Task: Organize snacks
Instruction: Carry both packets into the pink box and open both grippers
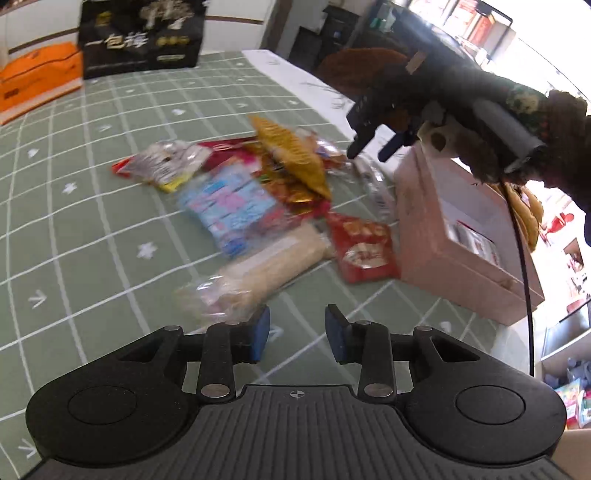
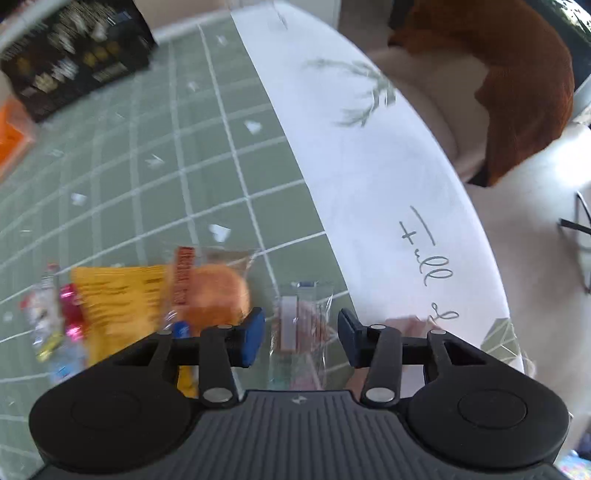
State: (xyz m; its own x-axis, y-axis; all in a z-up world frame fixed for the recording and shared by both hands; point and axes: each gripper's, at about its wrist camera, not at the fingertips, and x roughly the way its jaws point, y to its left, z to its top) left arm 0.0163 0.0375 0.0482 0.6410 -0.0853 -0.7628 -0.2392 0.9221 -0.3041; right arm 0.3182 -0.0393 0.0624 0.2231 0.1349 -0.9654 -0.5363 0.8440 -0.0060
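Right gripper hangs open and empty over a clear-wrapped snack lying between its fingers — picking it up looks like the step; next, closing onto the wrapper.

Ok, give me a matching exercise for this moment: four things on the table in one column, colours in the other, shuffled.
Things:
1. open box
2. carton at the far edge
3. table cover
4. packet beside the open box

Colours:
a. red
b. green with white grid
c. pink
d. black

Pairs: 1-c, 2-d, 3-b, 4-a
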